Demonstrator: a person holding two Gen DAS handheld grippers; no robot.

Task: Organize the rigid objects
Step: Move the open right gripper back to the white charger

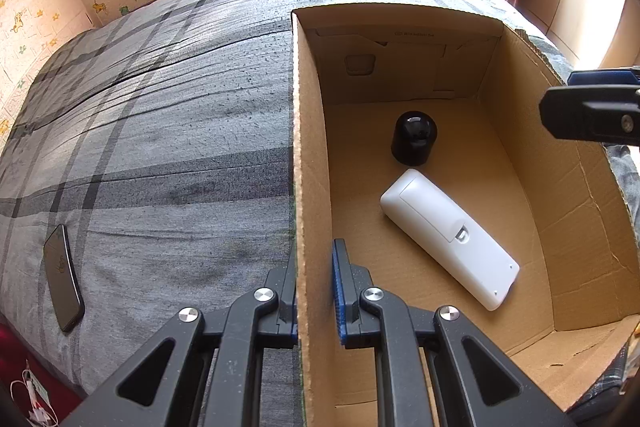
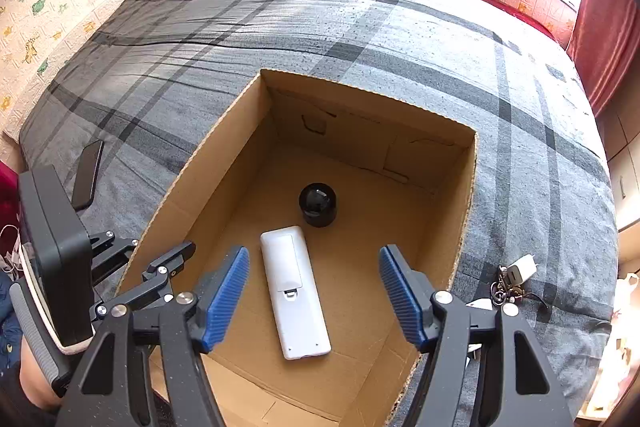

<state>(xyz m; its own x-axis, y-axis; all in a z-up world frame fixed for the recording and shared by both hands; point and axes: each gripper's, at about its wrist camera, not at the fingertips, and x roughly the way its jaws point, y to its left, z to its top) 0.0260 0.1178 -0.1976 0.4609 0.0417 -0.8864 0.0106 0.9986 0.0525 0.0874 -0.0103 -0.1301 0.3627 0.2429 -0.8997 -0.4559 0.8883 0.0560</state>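
Note:
An open cardboard box [image 1: 304,155] [image 2: 464,211] sits on a grey plaid bed. Inside lie a white remote control [image 1: 448,239] [image 2: 294,291], face down, and a black domed cylinder [image 1: 414,139] [image 2: 318,205]. My left gripper [image 1: 316,283] straddles the box's left wall, one finger outside and one inside, closed on it. It also shows in the right wrist view [image 2: 160,267] at the box's left wall. My right gripper [image 2: 314,291] is open and empty above the remote; its side shows in the left wrist view [image 1: 592,111].
A black phone [image 1: 63,277] [image 2: 88,173] lies on the bed left of the box. A white charger with keys [image 2: 514,277] lies right of the box. Patterned walls and a red curtain [image 2: 604,27] border the bed.

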